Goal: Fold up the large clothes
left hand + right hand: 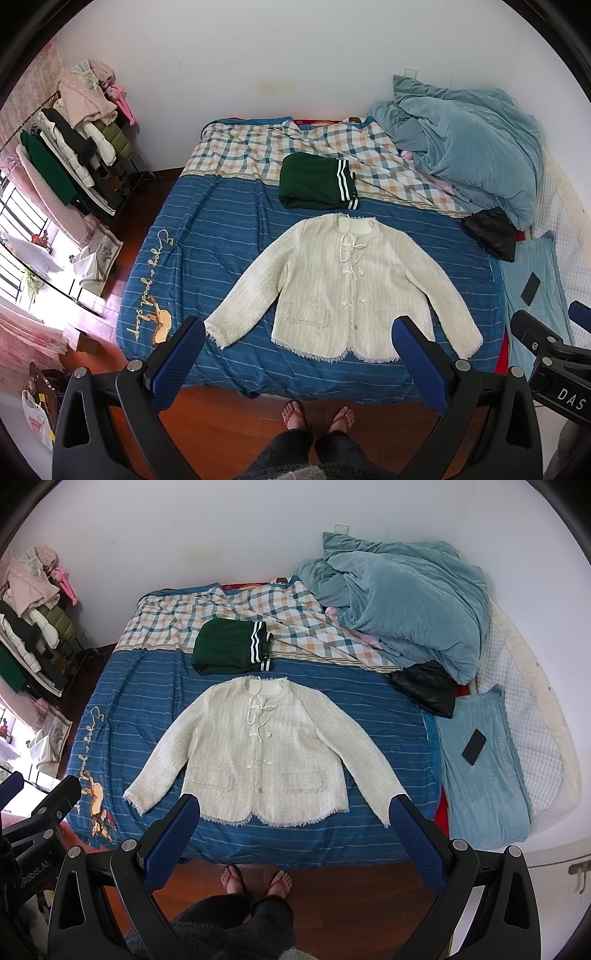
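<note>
while both grippers hang above the near edge of the bed (207,236), the cream jacket (343,291) lies flat on the blue striped cover, front up, collar toward the wall, both sleeves spread out and down to either side. left gripper (299,362): jaws wide, holding nothing. right gripper (295,834): jaws wide, holding nothing.

handling, as judged: a woven, tweed-like cloth with frayed hem and cuffs, soft and limp but with some body; light enough for one gripper per side, rough enough not to slip. likely holds: the left cuff (218,332) and the right cuff (388,808) for turning the sleeves in, then the hem corners for doubling the body toward the collar. the neck cord (255,716) and small buttons could snag; the fringe is a weak place to pinch.

behind the collar sits a folded green garment (317,181) with white stripes, apart from the jacket. a phone (474,746) lies on a pale blue pillow (476,771) at right.

writing: cursive on the cover's left edge, apparently "enjoy a good sleep"; "das" on the right gripper's body in the left view; "robot.ai", partly cut off, in the right view.
</note>
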Tool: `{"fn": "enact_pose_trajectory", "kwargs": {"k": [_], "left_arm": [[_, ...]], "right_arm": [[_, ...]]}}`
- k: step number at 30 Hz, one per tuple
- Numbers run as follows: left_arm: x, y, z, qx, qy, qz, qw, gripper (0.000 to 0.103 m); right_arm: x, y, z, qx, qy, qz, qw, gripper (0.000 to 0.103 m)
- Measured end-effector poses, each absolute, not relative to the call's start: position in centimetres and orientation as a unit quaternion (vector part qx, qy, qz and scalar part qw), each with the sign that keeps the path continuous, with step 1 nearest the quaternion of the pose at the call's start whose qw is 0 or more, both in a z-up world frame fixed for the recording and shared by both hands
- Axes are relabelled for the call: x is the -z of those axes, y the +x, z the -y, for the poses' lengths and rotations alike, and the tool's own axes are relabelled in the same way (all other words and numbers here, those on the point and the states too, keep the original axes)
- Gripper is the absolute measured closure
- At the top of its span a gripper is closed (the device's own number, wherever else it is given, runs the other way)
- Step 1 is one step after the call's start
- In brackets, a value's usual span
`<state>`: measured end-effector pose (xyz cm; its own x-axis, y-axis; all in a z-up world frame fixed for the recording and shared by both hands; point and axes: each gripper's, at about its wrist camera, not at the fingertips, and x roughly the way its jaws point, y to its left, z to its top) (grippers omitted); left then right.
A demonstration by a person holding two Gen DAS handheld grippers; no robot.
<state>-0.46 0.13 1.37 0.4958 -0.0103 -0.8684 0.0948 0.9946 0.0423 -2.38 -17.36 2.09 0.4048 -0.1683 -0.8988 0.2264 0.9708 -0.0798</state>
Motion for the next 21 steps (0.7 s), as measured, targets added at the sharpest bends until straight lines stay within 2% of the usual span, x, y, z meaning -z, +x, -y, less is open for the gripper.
{"fn": "enact_pose_trajectory", "kwargs": {"k": [6, 11, 14, 19, 20, 21], "left_arm": [[-1.1, 0.8, -0.6, 0.038, 0.043, -0.507, 0.860, 0.000], [0.7, 2.8, -0.9, 0.042, 0.052, -0.497, 0.865, 0.000], [3.1, 5.0, -0.5, 0.036, 0.067, -0.484, 0.872, 0.000], [9.1, 9.3, 1.4, 0.007, 0.106, -0.472, 0.875, 0.000], [10.7, 10.3, 2.1, 0.001, 0.114, -0.473, 0.874, 0.000], [12.0, 11.2, 2.7, -0.004, 0.122, -0.477, 0.870, 0.000]], "right_arm": [[-1.4, -1.9, 17.1, 0.123, 0.034, -0.538, 0.833, 0.000], [1.7, -0.3, 18.7, 0.122, 0.082, -0.542, 0.828, 0.000], [5.1, 0.6, 20.9, 0.138, 0.118, -0.522, 0.834, 0.000], [14.4, 1.9, 28.4, 0.215, 0.217, -0.517, 0.800, 0.001], [16.9, 1.9, 30.6, 0.228, 0.249, -0.517, 0.786, 0.006], [19.5, 2.0, 32.7, 0.238, 0.278, -0.522, 0.771, 0.019]]}}
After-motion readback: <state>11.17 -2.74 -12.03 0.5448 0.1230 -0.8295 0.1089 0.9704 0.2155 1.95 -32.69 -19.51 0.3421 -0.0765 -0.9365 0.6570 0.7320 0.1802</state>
